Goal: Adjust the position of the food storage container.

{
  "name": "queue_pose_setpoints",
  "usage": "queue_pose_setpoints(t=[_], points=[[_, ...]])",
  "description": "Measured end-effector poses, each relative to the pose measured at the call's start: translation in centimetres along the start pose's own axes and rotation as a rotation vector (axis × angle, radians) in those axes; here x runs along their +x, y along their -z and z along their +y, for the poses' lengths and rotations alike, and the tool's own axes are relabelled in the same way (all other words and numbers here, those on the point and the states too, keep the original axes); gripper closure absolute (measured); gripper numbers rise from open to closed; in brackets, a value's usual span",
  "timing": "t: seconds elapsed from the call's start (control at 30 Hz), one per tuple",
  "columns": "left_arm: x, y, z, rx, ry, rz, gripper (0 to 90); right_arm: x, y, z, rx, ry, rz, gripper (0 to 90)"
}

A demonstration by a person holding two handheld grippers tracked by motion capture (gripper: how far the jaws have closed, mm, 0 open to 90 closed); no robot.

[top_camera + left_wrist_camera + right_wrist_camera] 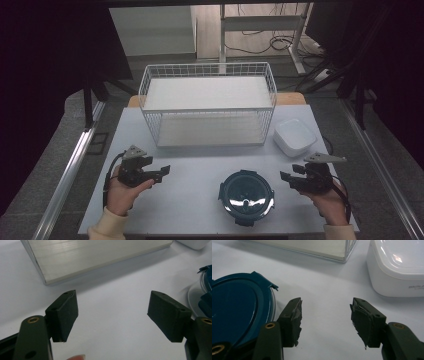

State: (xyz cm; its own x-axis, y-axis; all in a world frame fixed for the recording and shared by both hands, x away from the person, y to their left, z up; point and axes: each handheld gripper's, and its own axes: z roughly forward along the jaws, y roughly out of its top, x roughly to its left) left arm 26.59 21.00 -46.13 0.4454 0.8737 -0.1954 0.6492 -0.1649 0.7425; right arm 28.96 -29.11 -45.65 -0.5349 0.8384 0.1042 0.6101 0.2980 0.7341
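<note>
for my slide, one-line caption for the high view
Two open hand-held grippers, left gripper and right gripper, flank a round lidded container before a wire rack.

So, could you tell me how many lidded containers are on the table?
2: a round container with a dark blue lid at the table's near edge, and a white square container right of the wire rack.

High view: fixed overhead, facing forward and down across the white bench (pixel 200 165). Gripper views: low, close to the bench, looking along their own jaws. All three share the white wire basket (pixel 207 102) (pixel 95 257) (pixel 312 247) and round dark-blue lidded container (pixel 246 196) (pixel 206 290) (pixel 237 310).
</note>
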Motion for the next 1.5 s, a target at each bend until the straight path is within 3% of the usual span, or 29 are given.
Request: queue_pose_setpoints(t=[0.23,0.33,0.53,0.77,0.9,0.93,1.0,1.23,1.5], points=[[0.7,-0.1,-0.1,0.018,0.013,-0.014,25.2,-0.2,0.9,0.0,0.021,-0.002,0.016,49.3],[0.6,-0.3,0.0,0.021,0.010,-0.020,25.1,0.0,1.2,-0.3,0.043,0.024,0.005,50.8],[0.7,-0.6,0.2,0.031,0.005,-0.025,24.5,0.0,1.9,-1.2,0.062,0.021,-0.003,54.9],[0.7,-0.7,0.3,0.032,0.000,-0.025,24.1,0.2,1.9,-2.3,0.114,0.020,0.004,70.7],[0.7,-0.7,0.3,0.032,0.000,-0.025,24.0,0.6,1.8,-2.5,0.145,0.044,0.018,79.6],[0.7,-0.7,0.4,0.033,-0.002,-0.024,24.0,1.1,1.6,-2.8,0.161,0.080,0.014,85.5],[0.6,-0.8,0.3,0.038,-0.004,-0.023,23.9,1.4,1.4,-3.1,0.183,0.106,0.024,88.9],[0.5,-0.9,0.2,0.049,-0.013,-0.020,23.6,3.0,0.8,-3.9,0.258,0.161,0.079,89.4],[0.3,-0.9,0.3,0.047,-0.017,-0.019,23.5,4.8,0.4,-4.4,0.282,0.209,0.108,89.4]])
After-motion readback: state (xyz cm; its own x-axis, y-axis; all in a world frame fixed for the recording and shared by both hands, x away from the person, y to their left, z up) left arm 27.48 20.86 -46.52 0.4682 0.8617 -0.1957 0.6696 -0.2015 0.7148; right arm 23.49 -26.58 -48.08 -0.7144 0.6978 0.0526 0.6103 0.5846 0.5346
